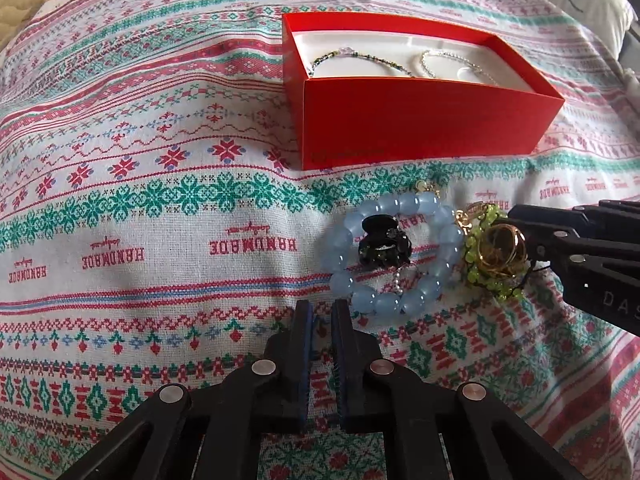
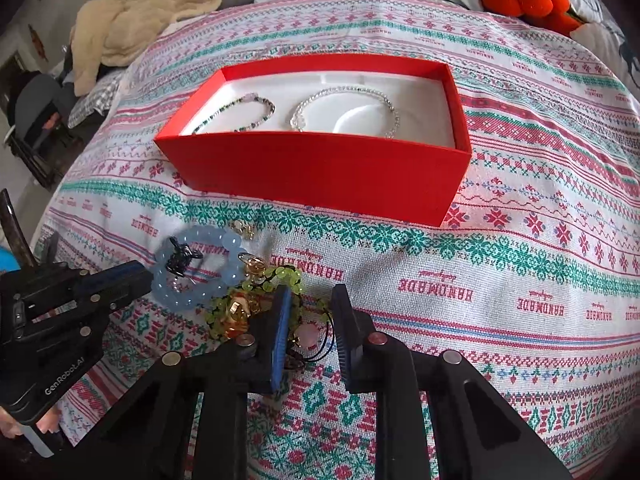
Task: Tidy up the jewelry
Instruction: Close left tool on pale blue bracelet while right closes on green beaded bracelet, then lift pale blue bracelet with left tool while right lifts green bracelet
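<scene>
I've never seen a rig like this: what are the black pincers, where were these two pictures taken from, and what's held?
No robot: a person holds a black two-finger gripper in each hand, each carrying a camera. One picture looks past the left gripper, the other past the right gripper. On the patterned cloth sit a red cardboard box holding two thin beaded bracelets, a pale blue bead bracelet ringing a black hair claw, and a tangle of green beads and gold rings. The left jaws are almost closed on nothing; the right straddle the tangle, not clearly pinching.
</scene>
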Motion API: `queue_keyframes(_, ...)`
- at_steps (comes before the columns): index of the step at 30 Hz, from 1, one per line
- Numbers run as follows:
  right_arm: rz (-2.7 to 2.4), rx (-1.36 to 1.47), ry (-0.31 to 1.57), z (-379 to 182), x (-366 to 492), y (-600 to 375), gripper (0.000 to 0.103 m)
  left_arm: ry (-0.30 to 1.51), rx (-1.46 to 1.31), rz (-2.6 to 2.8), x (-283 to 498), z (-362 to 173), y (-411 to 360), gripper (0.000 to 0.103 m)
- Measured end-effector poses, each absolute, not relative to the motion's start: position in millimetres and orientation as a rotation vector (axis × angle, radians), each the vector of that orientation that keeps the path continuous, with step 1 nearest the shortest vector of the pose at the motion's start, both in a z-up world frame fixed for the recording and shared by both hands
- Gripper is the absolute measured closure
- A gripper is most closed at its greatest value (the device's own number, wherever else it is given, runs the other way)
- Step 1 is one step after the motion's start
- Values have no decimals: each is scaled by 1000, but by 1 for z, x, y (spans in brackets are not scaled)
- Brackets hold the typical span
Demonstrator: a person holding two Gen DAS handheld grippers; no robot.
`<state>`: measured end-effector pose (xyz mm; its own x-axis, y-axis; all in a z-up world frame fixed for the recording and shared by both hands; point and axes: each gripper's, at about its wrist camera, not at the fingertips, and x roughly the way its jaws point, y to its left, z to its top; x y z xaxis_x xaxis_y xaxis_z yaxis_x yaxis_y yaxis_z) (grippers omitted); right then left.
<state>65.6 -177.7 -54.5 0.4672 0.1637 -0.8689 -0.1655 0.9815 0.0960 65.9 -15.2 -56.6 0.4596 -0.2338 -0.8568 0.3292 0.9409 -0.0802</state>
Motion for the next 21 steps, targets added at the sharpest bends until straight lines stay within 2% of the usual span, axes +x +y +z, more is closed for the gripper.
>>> queue_keyframes(2, 197, -19, 1063, -55, 67, -175, 85, 1045, 85, -353, 67, -56, -14, 93)
queue_keyframes(6, 188, -27, 1061, -55, 67, -176, 97, 1082, -30, -377, 74, -55, -1, 93)
queue_keyframes(16, 182, 61, 992, -24, 56, -202, 98, 1102, -241, -439, 83, -51, 23, 93)
queue_keyframes(21, 185, 97, 961, -6, 50, -211, 98, 1114, -217, -450, 90, -52, 9, 93)
